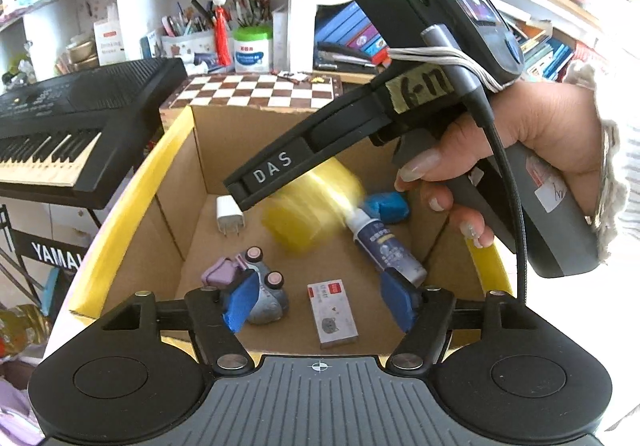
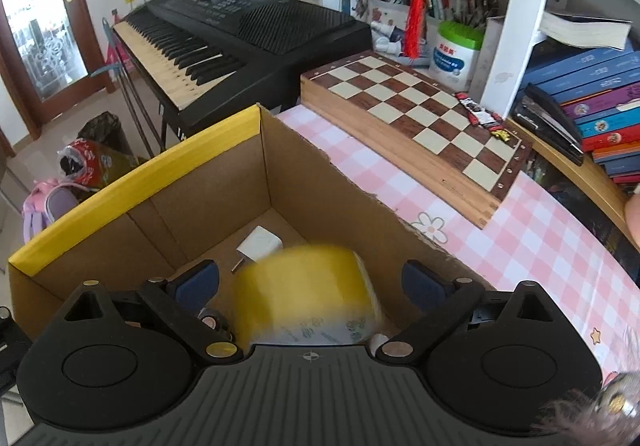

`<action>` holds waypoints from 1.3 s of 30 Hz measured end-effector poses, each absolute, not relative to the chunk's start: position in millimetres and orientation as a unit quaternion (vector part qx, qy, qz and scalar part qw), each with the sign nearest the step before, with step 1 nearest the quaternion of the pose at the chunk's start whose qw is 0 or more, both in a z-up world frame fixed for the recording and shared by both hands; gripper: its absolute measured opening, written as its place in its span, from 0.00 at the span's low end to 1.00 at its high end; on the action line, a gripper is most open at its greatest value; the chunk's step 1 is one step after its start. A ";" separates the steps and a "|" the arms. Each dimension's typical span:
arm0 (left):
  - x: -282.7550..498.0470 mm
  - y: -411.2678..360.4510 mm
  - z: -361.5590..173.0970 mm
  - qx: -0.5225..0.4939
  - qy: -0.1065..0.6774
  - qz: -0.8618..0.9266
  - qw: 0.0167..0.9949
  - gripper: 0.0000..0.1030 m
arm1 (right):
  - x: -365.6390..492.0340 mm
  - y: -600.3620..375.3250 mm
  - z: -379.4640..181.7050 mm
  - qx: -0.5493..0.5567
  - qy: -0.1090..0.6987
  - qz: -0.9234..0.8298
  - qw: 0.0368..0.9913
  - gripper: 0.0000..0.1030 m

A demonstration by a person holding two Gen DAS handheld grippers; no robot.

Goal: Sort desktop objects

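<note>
An open cardboard box (image 1: 132, 201) with a yellow rim lies below both grippers. On its floor are a white charger plug (image 1: 230, 215), a blue lump (image 1: 388, 205), a small bottle (image 1: 384, 246), a grey and purple toy car (image 1: 256, 286) and a small white packet (image 1: 332, 316). A yellow tape roll (image 1: 308, 213) shows as a motion-blurred smear inside the box. My left gripper (image 1: 318, 300) hangs open over the car and packet, holding nothing. In the right wrist view the roll (image 2: 308, 294) sits between the wide-apart pads of my open right gripper (image 2: 312, 282), touching neither.
A black keyboard (image 2: 240, 33) stands left of the box (image 2: 132, 181). A chessboard (image 2: 420, 113) lies behind it on the pink checked cloth (image 2: 540, 246). Shelves with stacked books (image 2: 592, 105) and a pen holder (image 2: 420, 9) line the back. A hand (image 1: 540, 133) holds the right gripper's handle.
</note>
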State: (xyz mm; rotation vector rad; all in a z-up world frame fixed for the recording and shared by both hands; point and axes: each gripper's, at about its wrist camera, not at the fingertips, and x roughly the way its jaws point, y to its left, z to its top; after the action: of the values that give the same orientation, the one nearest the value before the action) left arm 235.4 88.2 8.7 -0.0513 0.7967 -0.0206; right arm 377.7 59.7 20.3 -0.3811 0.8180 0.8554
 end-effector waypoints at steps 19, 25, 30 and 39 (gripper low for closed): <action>185.4 85.0 24.4 -0.021 0.329 -0.012 0.944 0.71 | 319.0 -3.2 60.5 -0.125 0.324 0.341 0.874 0.96; 157.1 93.8 29.9 -0.033 0.312 0.009 0.950 0.71 | 290.5 -25.6 72.4 -0.109 0.294 0.316 0.896 0.96; 132.0 106.2 35.2 -0.057 0.295 0.031 0.953 0.71 | 262.9 -46.9 79.5 -0.091 0.274 0.288 0.913 0.96; 95.8 113.7 38.5 -0.047 0.288 0.038 0.956 0.71 | 210.8 -85.6 80.4 -0.055 0.266 0.240 0.932 0.96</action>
State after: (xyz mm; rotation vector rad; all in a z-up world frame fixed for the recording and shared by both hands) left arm 95.8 113.7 38.5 -0.0957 0.5851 0.0778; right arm 210.8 -85.6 80.4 -0.1122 0.5446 0.4915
